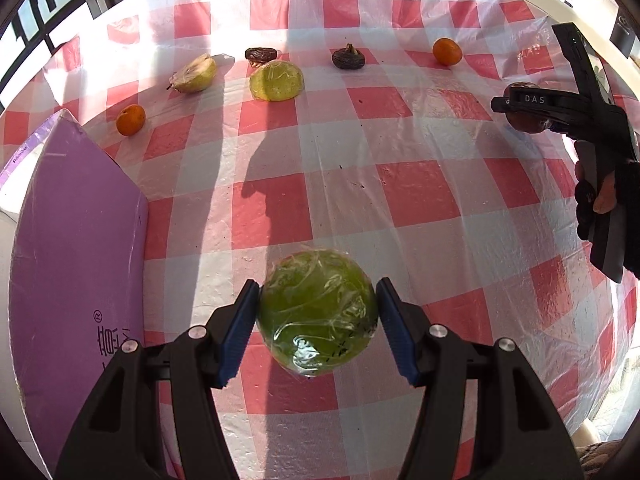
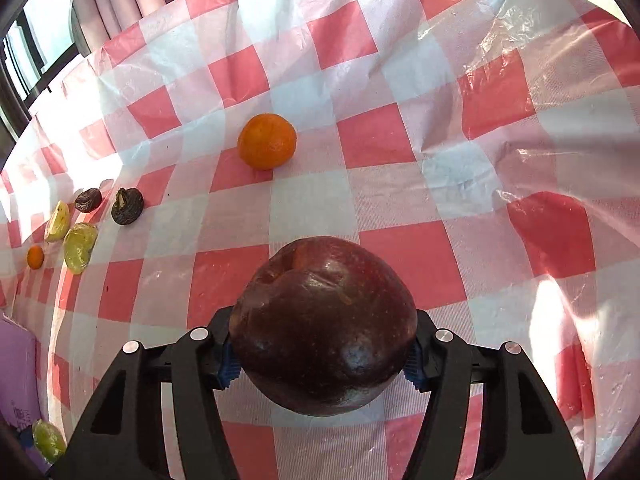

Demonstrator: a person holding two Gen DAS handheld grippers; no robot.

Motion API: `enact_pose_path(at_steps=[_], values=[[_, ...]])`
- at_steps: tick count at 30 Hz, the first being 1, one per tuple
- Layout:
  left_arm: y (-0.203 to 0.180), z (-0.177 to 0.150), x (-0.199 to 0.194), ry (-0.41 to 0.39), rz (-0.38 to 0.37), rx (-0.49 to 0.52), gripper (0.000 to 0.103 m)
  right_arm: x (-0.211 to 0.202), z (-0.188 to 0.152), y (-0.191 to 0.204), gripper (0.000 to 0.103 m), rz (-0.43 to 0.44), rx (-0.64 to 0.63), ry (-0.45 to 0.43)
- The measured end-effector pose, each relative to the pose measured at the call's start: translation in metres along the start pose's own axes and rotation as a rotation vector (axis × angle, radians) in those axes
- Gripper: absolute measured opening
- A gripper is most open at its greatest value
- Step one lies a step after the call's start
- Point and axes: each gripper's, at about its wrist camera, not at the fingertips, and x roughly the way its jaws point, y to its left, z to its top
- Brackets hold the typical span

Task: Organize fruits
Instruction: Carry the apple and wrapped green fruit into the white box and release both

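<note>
Grippers both grasp fruit: left gripper [image 1: 317,322] clamps wrapped green fruit [image 1: 316,314], right gripper [image 2: 322,354] dark red apple [image 2: 323,326].

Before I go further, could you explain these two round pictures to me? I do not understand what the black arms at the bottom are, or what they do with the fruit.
No robot here: a person holds a two-finger tool in each hand, each with a fisheye camera looking along its fingers. In the left view, the left gripper closes blue pads on a round green fruit wrapped in clear film. In the right view, the right gripper clamps a dark red apple. On the red-and-white checked tablecloth lie two small oranges, two dark wrinkled fruits, a cut pear piece and a wrapped yellow-green half. A purple box stands at the left.
</note>
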Motion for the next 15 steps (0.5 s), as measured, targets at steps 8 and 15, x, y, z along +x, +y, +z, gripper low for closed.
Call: enact_pose_path(at_steps=[8,15], values=[[-0.012,0.013,-0.006,-0.026,-0.068,0.138,0.060,-0.058,-0.084,0.004,0.061,0.027,-0.014,0.047],[-0.015,0.017,-0.007,-0.022,-0.117,0.227,0.060,-0.081,-0.123,0.018,0.060,0.006,-0.022,0.078]])
